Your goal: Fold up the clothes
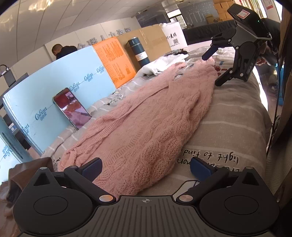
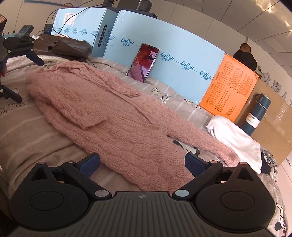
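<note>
One pink sweater, one white garment, one phone, one flask, two blue boxes.

Office storeroom: stacked cartons

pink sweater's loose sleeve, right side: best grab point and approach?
Grip the cuff of the loose sleeve on the pink sweater, coming from the near edge with the open right gripper. It lies flat, stretched away from the body toward the white garment.

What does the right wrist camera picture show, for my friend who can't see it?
A pink knitted sweater lies spread on a striped bed sheet, with the open right gripper just above its near edge. Behind it a phone leans on light blue boxes.
</note>
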{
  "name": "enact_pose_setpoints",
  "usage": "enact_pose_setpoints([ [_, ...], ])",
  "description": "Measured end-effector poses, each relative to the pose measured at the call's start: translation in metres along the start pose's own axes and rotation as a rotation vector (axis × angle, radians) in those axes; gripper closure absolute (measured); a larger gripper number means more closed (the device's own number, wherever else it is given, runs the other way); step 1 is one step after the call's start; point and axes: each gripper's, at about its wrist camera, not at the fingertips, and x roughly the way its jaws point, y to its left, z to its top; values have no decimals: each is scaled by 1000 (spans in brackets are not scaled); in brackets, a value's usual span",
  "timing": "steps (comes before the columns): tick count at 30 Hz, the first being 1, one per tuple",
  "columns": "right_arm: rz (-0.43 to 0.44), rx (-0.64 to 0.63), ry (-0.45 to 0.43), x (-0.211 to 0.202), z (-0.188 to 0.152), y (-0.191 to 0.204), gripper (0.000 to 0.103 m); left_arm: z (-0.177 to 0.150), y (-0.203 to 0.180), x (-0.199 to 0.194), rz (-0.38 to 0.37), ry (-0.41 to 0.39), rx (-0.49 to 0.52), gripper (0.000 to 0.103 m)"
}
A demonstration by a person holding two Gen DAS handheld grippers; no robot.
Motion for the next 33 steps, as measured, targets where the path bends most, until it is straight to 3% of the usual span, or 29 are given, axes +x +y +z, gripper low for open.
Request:
enact_pose_setpoints([
  [4, 1, -43, 29, 4, -4, 2, 3, 4, 0, 8, 10, -2, 2, 0],
  [10, 113, -68, -49, 24, 14, 24, 3, 17, -10, 26, 22, -44, 56, 0],
  [15, 126, -72, -74, 34, 23, 28, 3, 11, 0, 26, 56, -29, 42, 0],
  [18, 62, -20, -37, 35, 15, 10, 3, 0, 16, 20, 112, 7, -9, 0],
  [21, -67, 84, 15, 30, -2, -19, 5, -6, 25, 16, 150, 6, -44, 1],
  [23, -116, 118, 15, 25, -7, -28, 6, -5, 28, 15, 113, -3, -56, 8],
  [25, -116, 146, -13, 21, -10, -35, 13, -3, 28, 17, 42, -13, -46, 35],
  [26, -76, 159, -40, 18, -9, -35, 28, -1, 28, 18, 6, -18, -36, 44],
  [27, -25, 165, -59, 17, -8, -35, 47, 0, 27, 20, -29, -23, -26, 65],
  [28, 13, 169, -74, 18, -7, -35, 56, 1, 27, 20, -54, -31, -22, 74],
  [30, 63, 182, -104, 20, -2, -38, 79, 2, 32, 17, -50, -63, -44, 77],
  [33, 95, 221, -158, 24, 7, -48, 86, 5, 47, 15, 21, -124, -107, 76],
])
